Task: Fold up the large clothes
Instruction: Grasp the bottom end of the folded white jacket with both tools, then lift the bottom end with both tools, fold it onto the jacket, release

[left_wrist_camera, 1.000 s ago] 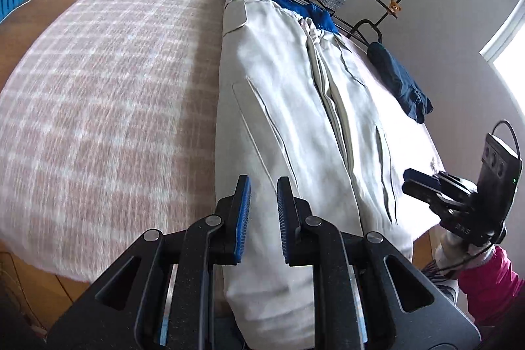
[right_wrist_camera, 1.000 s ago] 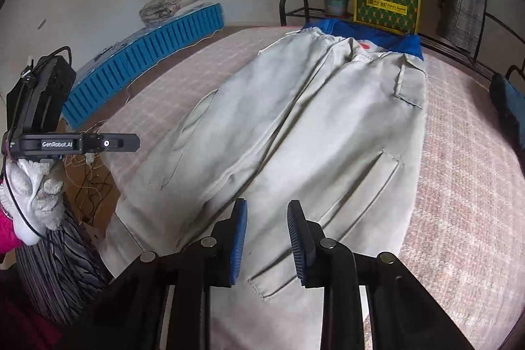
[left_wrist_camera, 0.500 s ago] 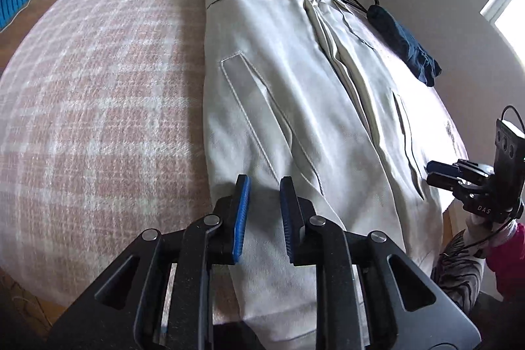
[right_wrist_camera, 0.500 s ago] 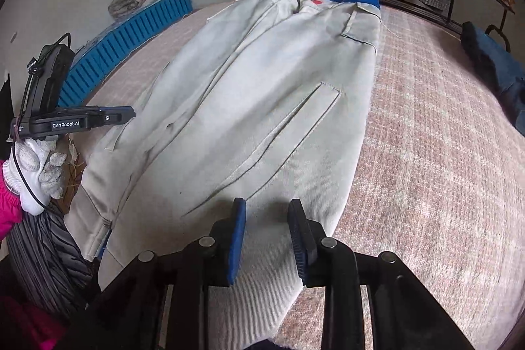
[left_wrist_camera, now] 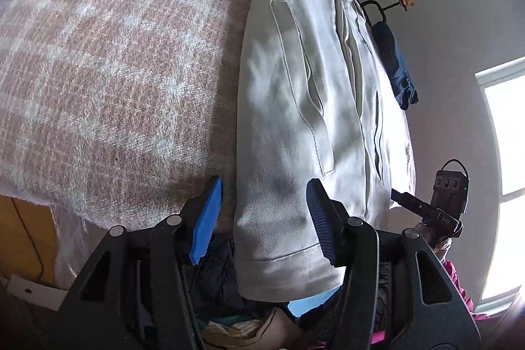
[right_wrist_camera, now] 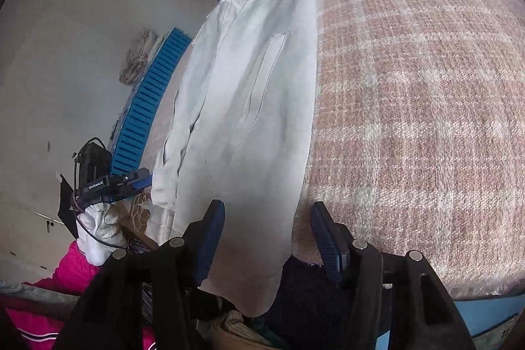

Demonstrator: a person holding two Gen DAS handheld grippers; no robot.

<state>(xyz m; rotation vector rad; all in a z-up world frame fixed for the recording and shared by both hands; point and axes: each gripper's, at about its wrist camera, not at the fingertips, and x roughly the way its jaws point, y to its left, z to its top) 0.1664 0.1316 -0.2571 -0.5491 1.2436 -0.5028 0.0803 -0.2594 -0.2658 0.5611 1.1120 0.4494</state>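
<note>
Blue-padded grippers [left_wrist_camera: 262,218] [right_wrist_camera: 267,238] now wider apart

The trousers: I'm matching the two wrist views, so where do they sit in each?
Left wrist: trousers run up the picture's middle, cuff between the opening left tongs.
Right wrist: trousers left of centre, cuff between the opening right tongs.
Shared landmark: plaid blanket.

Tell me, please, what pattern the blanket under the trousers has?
The blanket is pink-and-white plaid, clearest in the right wrist view.
</note>
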